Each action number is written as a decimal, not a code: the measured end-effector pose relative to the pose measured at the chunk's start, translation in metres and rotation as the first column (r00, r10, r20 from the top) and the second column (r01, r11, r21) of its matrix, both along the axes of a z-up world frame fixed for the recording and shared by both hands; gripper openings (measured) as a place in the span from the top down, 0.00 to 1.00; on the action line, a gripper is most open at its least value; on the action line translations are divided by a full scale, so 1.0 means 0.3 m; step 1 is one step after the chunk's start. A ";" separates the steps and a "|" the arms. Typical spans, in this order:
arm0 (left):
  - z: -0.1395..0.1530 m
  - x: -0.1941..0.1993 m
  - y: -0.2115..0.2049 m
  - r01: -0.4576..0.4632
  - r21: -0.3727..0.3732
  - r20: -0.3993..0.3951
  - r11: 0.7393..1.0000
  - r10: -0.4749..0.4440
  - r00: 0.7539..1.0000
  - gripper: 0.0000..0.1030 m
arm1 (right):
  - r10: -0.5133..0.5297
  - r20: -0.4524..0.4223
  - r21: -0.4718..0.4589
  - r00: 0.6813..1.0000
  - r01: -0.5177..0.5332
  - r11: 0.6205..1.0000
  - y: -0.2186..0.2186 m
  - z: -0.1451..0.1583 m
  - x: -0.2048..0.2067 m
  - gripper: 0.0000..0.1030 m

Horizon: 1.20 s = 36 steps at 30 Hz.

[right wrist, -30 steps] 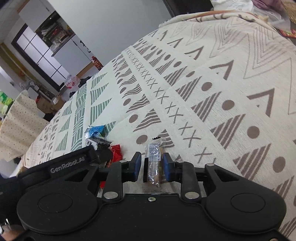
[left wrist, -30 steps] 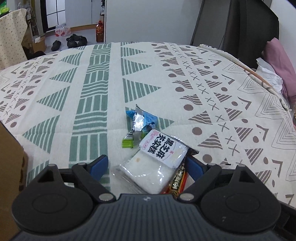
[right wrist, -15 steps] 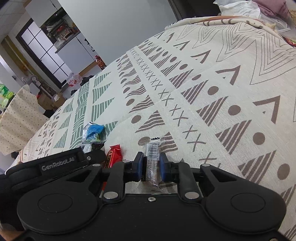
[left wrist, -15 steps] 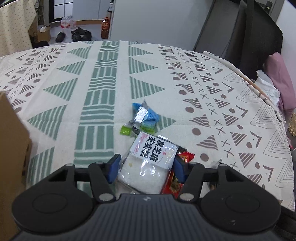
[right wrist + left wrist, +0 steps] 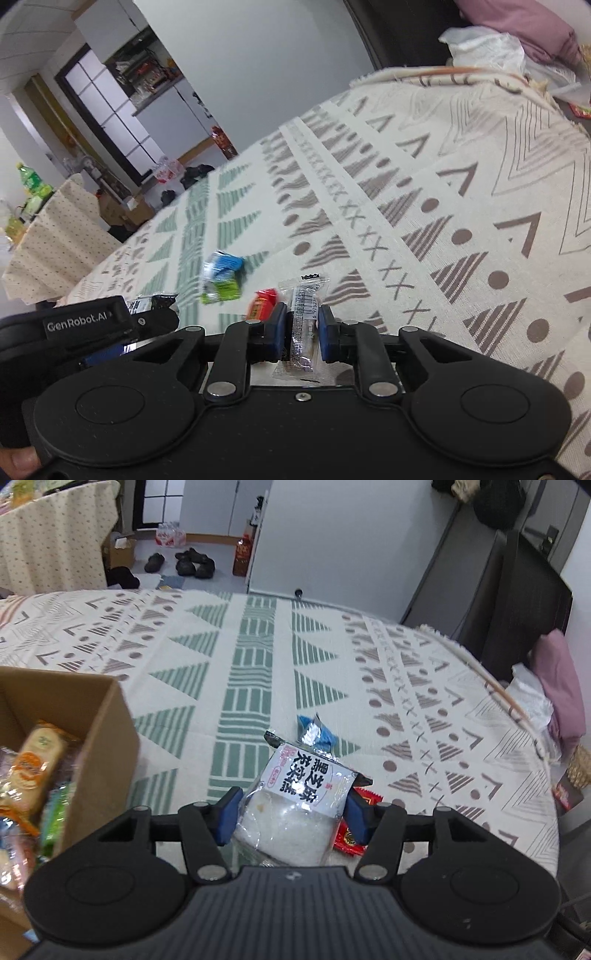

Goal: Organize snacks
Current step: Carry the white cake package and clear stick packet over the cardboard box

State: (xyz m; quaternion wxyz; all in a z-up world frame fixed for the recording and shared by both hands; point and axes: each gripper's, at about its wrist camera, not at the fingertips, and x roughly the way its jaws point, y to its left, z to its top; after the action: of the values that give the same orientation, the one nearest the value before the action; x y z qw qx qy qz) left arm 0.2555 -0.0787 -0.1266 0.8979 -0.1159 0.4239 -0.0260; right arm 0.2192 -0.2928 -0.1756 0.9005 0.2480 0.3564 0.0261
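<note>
My left gripper (image 5: 293,818) is shut on a clear pack of white rice cake (image 5: 295,812) with a white label in black characters, lifted off the patterned cloth. A red packet (image 5: 351,836) lies just below it, and a blue packet (image 5: 316,733) rests on the cloth beyond. My right gripper (image 5: 303,326) is shut on a slim clear-wrapped brown bar (image 5: 303,325), held upright above the cloth. Beyond it on the cloth lie the red packet (image 5: 263,304), a blue packet (image 5: 223,263) and a green one (image 5: 221,291). The left gripper's body (image 5: 85,325) shows at that view's left edge.
An open cardboard box (image 5: 99,746) holding several snacks stands at the left of the left wrist view. The table's cloth (image 5: 255,672) stretches ahead with bare room. A pink cushion (image 5: 561,698) and white bag lie at the far right edge. A thumb (image 5: 18,459) shows at bottom left.
Both grippers closed on their snacks and rose off the cloth. The left one swung left with the rice cake pack, bringing the cardboard box into view.
</note>
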 end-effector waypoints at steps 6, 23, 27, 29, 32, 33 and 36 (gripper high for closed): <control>0.072 -0.087 0.058 -0.042 -0.032 0.030 0.999 0.043 0.999 0.44 | 0.013 0.030 0.023 0.999 -0.014 1.000 0.020 0.068 -0.040 0.82; 0.221 -0.250 0.250 -0.155 -0.099 0.094 0.983 0.164 0.982 0.44 | 0.056 0.110 0.046 0.992 -0.061 0.997 0.153 0.247 -0.125 0.82; 0.244 -0.264 0.295 -0.172 -0.106 0.102 0.979 0.183 0.978 0.44 | 0.071 0.123 0.037 0.990 -0.076 0.996 0.194 0.279 -0.130 0.82; 0.259 -0.268 0.316 -0.177 -0.100 0.115 0.979 0.188 0.976 0.44 | 0.080 0.130 0.036 0.988 -0.085 0.996 0.214 0.295 -0.130 0.82; 0.277 -0.270 0.355 -0.184 -0.122 0.121 0.975 0.199 0.973 0.44 | 0.093 0.137 0.036 0.986 -0.099 0.994 0.245 0.318 -0.134 0.82; 0.282 -0.272 0.366 -0.189 -0.126 0.122 0.974 0.204 0.971 0.44 | 0.098 0.140 0.036 0.985 -0.104 0.994 0.255 0.325 -0.136 0.82; 0.292 -0.277 0.399 -0.201 -0.137 0.125 0.970 0.218 0.968 0.44 | 0.111 0.152 0.032 0.982 -0.117 0.993 0.287 0.347 -0.137 0.82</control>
State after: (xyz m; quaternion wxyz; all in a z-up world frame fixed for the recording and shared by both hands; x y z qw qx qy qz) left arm 0.1724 0.0412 -0.0392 0.9142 -0.2131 0.3430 0.0349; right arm 0.1780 -0.2068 -0.0716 0.9165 0.2427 0.3007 0.1035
